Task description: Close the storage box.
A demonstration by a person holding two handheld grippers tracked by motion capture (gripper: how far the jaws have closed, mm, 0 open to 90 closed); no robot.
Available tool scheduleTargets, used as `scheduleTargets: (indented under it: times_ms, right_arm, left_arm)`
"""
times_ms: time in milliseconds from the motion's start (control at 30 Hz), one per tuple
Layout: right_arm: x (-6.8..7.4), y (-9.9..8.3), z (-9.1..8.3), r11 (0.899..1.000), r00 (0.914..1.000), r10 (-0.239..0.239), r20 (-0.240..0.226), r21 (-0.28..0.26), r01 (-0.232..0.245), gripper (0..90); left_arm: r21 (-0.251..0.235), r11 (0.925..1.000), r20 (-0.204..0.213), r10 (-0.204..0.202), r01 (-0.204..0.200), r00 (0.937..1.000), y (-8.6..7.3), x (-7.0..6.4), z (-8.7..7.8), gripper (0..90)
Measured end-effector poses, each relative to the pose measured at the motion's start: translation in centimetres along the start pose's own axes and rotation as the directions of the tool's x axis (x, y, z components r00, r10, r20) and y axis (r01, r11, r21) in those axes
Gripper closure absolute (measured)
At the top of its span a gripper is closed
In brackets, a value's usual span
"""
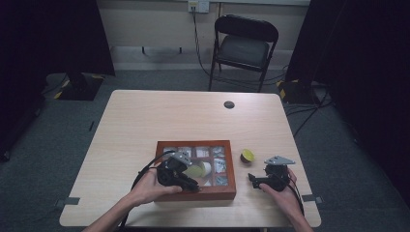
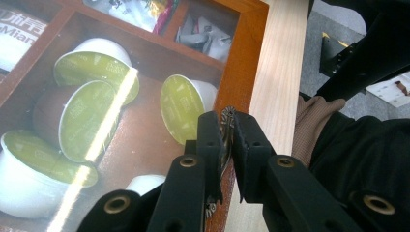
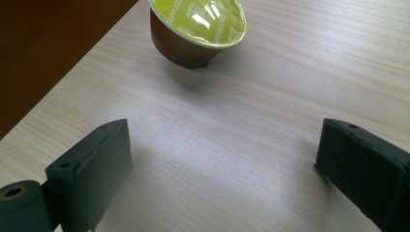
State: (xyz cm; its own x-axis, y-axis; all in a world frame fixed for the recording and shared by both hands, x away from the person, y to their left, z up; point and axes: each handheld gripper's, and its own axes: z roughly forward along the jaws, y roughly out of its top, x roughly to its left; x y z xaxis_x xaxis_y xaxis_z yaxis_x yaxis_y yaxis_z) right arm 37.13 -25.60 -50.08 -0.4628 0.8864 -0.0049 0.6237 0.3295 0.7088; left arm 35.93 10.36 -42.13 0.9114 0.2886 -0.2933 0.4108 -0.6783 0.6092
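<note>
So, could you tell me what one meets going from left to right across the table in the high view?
Left gripper over the wooden box → wooden box → coffee capsule on the table → right gripper, though it sits nearer the person and overlaps the capsule sideways.

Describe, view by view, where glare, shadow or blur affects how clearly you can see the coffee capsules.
High view: dim, soft, the loose capsule tiny. Left gripper view: a bright streak of glare crosses the green lids in the wooden box. Right gripper view: sheen on the capsule's foil, soft shadow beneath it, jaws blurred.
</note>
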Motion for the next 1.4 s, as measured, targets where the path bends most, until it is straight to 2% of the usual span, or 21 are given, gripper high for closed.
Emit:
scheduleTargets:
  times_ms: [33, 67, 167, 233, 300, 333, 433, 500, 533, 600, 700, 800, 900, 1000, 1167, 1233, 1400]
  right_arm:
    - [0.0, 0.0, 0.0, 1.000, 1.0000, 0.000, 0.000, 0.000, 0.000, 4.7]
    - [0.0, 0.0, 0.0, 1.000, 1.0000, 0.000, 0.000, 0.000, 0.000, 4.8]
    - [0.0, 0.0, 0.0, 1.000, 1.0000, 0.000, 0.000, 0.000, 0.000, 4.7]
    - [0.0, 0.0, 0.0, 1.000, 1.0000, 0.000, 0.000, 0.000, 0.000, 4.7]
    - [0.0, 0.0, 0.0, 1.000, 1.0000, -0.003, -0.001, -0.001, 0.003, 4.7]
    - [0.0, 0.0, 0.0, 1.000, 1.0000, -0.004, -0.001, -0.001, 0.004, 4.6]
    - [0.0, 0.0, 0.1, 1.000, 1.0000, -0.004, -0.002, -0.001, 0.004, 4.5]
    - [0.0, 0.0, 0.1, 1.000, 1.0000, -0.004, -0.002, -0.001, 0.004, 4.5]
    - [0.0, 0.0, 0.1, 1.000, 1.0000, -0.004, -0.002, -0.001, 0.004, 4.5]
    - [0.0, 0.0, 0.1, 1.000, 1.0000, -0.004, -0.002, -0.001, 0.004, 4.5]
    - [0.0, 0.0, 0.1, 1.000, 1.0000, -0.004, -0.002, -0.001, 0.004, 4.5]
    - [0.0, 0.0, 0.1, 1.000, 1.0000, -0.004, -0.002, -0.001, 0.004, 4.5]
    - [0.0, 0.0, 0.1, 1.000, 1.0000, -0.004, -0.002, -0.001, 0.004, 4.5]
    - [0.0, 0.0, 0.1, 1.000, 1.0000, -0.005, -0.002, -0.001, 0.005, 4.5]
    - [0.0, 0.0, 0.1, 1.000, 1.0000, -0.005, -0.002, -0.001, 0.005, 4.5]
    - [0.0, 0.0, 0.1, 1.000, 1.0000, -0.005, -0.002, -0.001, 0.005, 4.5]
    - [0.0, 0.0, 0.1, 1.000, 1.0000, -0.005, -0.002, -0.001, 0.005, 4.5]
  left_arm:
    - [0.005, 1.0000, -0.014, -0.002, 0.002, 0.9999, -0.1, 0.0, 0.1, 82.2]
    - [-0.008, 1.0000, 0.001, -0.005, 0.005, 1.0000, -0.2, 0.1, 0.1, 82.2]
    - [-0.023, 0.9997, 0.007, -0.004, 0.005, 1.0000, -0.4, 0.1, 0.1, 82.0]
    - [-0.031, 0.9992, 0.007, 0.025, -0.024, 0.9997, -0.5, 0.1, 0.1, 81.8]
    - [-0.030, 0.9991, 0.005, 0.030, -0.030, 0.9995, -0.7, 0.1, 0.3, 80.4]
    - [-0.040, 0.9990, 0.005, 0.020, -0.020, 0.9998, -0.6, 0.1, 0.2, 78.1]
    - [-0.037, 0.9987, -0.033, 0.033, -0.034, 0.9989, -0.5, 0.1, 0.0, 66.7]
    - [-0.051, 0.9980, -0.029, 0.035, -0.037, 0.9989, -0.5, 0.1, -0.2, 64.6]
    - [-0.049, 0.9979, -0.047, 0.040, -0.042, 0.9981, -0.4, 0.0, -0.4, 61.9]
    - [-0.081, 0.9963, -0.048, 0.025, -0.028, 0.9985, -0.4, 0.0, -0.7, 55.6]
    - [-0.115, 0.9934, -0.080, -0.008, -0.001, 0.9968, -0.4, 0.2, -1.4, 46.1]
    - [-0.104, 0.9942, -0.128, -0.037, 0.024, 0.9911, -0.6, 0.7, -2.3, 37.4]
    - [-0.141, 0.9889, -0.147, -0.067, 0.046, 0.9869, -1.1, 1.3, -3.7, 33.1]
    - [-0.185, 0.9815, -0.151, -0.078, 0.050, 0.9855, -1.7, 1.6, -5.1, 32.3]
    - [-0.223, 0.9732, -0.187, -0.100, 0.057, 0.9773, -2.8, 1.9, -6.6, 30.4]
    - [-0.233, 0.9701, -0.204, -0.117, 0.068, 0.9720, -3.3, 2.1, -7.1, 28.6]
    - [-0.251, 0.9614, -0.244, -0.175, 0.112, 0.9538, -4.8, 3.1, -8.2, 24.3]
